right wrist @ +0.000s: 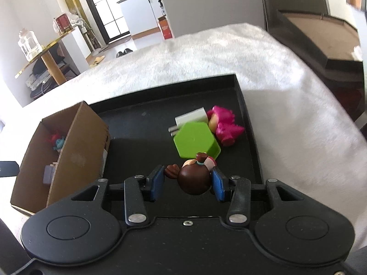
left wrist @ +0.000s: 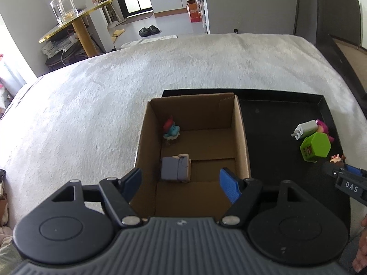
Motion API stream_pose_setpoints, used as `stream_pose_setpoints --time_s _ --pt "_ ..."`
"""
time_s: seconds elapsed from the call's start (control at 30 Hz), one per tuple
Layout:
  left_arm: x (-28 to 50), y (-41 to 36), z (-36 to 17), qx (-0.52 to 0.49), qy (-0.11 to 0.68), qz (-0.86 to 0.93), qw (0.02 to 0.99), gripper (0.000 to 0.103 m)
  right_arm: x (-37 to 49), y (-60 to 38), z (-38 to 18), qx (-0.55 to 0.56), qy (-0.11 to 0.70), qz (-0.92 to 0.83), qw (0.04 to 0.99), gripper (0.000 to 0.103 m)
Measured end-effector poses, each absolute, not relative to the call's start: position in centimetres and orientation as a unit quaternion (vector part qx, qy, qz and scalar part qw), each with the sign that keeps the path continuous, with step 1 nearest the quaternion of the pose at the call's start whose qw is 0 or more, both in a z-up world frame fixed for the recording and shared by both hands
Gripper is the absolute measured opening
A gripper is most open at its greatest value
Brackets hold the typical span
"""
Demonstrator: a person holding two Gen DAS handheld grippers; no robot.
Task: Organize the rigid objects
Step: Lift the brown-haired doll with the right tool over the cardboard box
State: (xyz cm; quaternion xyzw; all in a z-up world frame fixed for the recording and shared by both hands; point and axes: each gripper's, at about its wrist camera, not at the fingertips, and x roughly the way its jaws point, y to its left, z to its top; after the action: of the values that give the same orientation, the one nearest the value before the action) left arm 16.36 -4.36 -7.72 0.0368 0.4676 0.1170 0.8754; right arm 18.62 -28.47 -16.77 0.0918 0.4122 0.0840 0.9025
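Observation:
An open cardboard box stands on a black tray. Inside it are a blue figurine with red hair and a small grey-purple toy bed. My left gripper is open and empty above the box's near end. My right gripper is shut on a brown-haired doll figurine over the tray; it also shows at the right edge of the left wrist view. A green hexagonal container, a white charger plug and a pink figurine lie on the tray beyond it.
The tray sits on a white fluffy blanket. A gold round side table with a glass jar stands at the far left. A dark bed frame rises at the right.

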Motion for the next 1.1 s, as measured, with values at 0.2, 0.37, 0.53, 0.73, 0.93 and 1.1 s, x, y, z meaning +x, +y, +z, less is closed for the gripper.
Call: stream_pose_setpoints --time_s 0.2,0.37,0.53,0.73,0.93,1.1 --pt "16.2 -2.7 -6.8 0.028 0.462 0.121 0.878 0.074 18.4 -27.4 -14.7 0.08 0.398 0.082 0.91 0.043" --pt "16.1 -0.7 -6.1 0.008 0.458 0.125 0.88 0.074 18.4 -26.1 -13.2 0.072 0.39 0.086 0.914 0.043" --pt "16.0 0.8 -5.8 0.004 0.456 0.126 0.881 0.074 18.4 -24.7 -11.8 0.061 0.381 0.089 0.918 0.044" --pt "16.0 2.4 -5.9 -0.007 0.456 0.114 0.883 0.074 18.6 -22.8 -10.8 0.045 0.374 0.092 0.922 0.044" --pt "16.0 3.6 -6.4 -0.01 0.459 0.11 0.881 0.074 18.7 -20.9 -10.0 0.033 0.369 0.101 0.923 0.044" --pt "16.1 4.7 -7.3 -0.024 0.466 0.103 0.879 0.072 18.8 -19.4 -9.3 0.021 0.364 0.113 0.924 0.044"
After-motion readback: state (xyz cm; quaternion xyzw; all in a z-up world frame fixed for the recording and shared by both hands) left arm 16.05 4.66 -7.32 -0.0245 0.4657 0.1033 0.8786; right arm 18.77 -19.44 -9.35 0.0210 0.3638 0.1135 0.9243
